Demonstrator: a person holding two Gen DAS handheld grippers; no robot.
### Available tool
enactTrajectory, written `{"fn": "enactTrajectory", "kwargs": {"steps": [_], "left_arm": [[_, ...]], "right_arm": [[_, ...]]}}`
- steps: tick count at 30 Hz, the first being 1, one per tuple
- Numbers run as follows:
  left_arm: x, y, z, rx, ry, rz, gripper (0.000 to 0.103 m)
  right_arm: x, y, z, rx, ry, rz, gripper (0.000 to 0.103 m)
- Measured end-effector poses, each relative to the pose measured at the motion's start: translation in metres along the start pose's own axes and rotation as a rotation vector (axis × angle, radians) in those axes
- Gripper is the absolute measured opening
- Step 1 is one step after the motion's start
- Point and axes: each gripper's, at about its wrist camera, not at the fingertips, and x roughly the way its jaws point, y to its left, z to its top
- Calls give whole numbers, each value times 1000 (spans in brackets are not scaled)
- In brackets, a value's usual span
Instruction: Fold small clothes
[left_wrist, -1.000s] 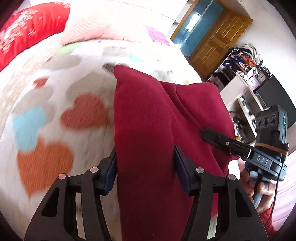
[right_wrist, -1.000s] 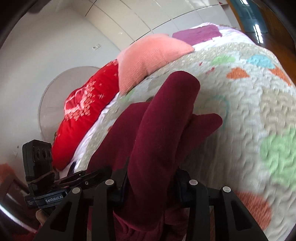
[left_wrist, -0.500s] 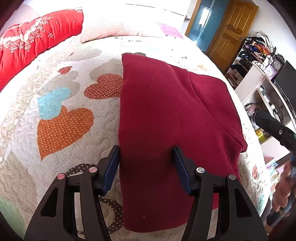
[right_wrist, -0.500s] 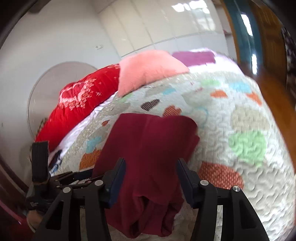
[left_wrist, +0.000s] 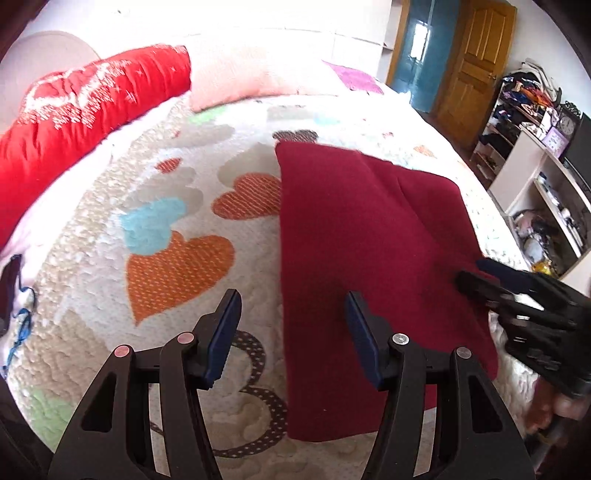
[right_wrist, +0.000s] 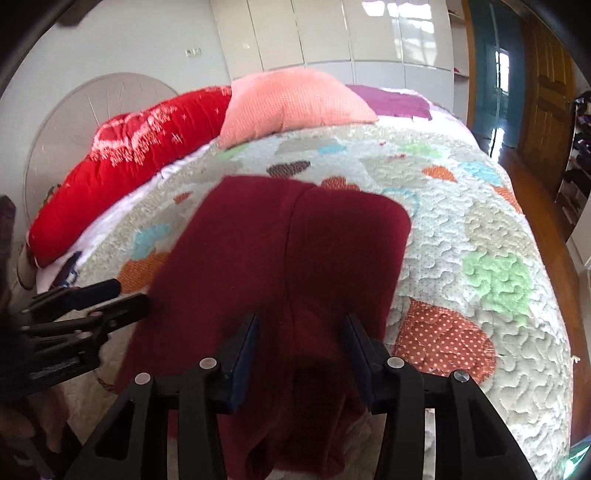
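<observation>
A dark red garment (left_wrist: 362, 251) lies folded flat on the heart-patterned quilt (left_wrist: 173, 258), its near end hanging over the bed edge in the right wrist view (right_wrist: 280, 266). My left gripper (left_wrist: 291, 336) is open and empty, above the quilt at the garment's left edge. My right gripper (right_wrist: 301, 350) is open and empty, above the garment's near end. Each gripper shows in the other's view, the right one (left_wrist: 517, 295) at the garment's right edge, the left one (right_wrist: 85, 299) at its left.
A red pillow (left_wrist: 81, 110) and a pink pillow (right_wrist: 291, 103) lie at the head of the bed. A wooden door (left_wrist: 476, 62) and cluttered shelves (left_wrist: 535, 155) stand to the right. The wooden floor (right_wrist: 517, 162) runs beside the bed.
Both grippers held the garment up a second ago. It now lies flat on the quilt, both grippers have opened, and the left one has drawn back and left off the cloth.
</observation>
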Motion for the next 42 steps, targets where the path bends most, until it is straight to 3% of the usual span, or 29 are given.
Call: {"fn": "enactTrajectory", "kwargs": {"steps": [7,11,21,42], "left_arm": [[-13,-7,-1,-5,-51,32,57],[-19,-8,-2,-8,-65,40,57],[-34,-9,-6,-17,-119,67,57],[-36,-18,-11,9,-149,110,57]], "right_arm": [[-44,12,-7,33,-97,-57,53],[-51,17,-10,44,-113,-84,62],[-51,20,-10,89,-118,-90,69],[-41,14,-9,81,-85,-83,69]]}}
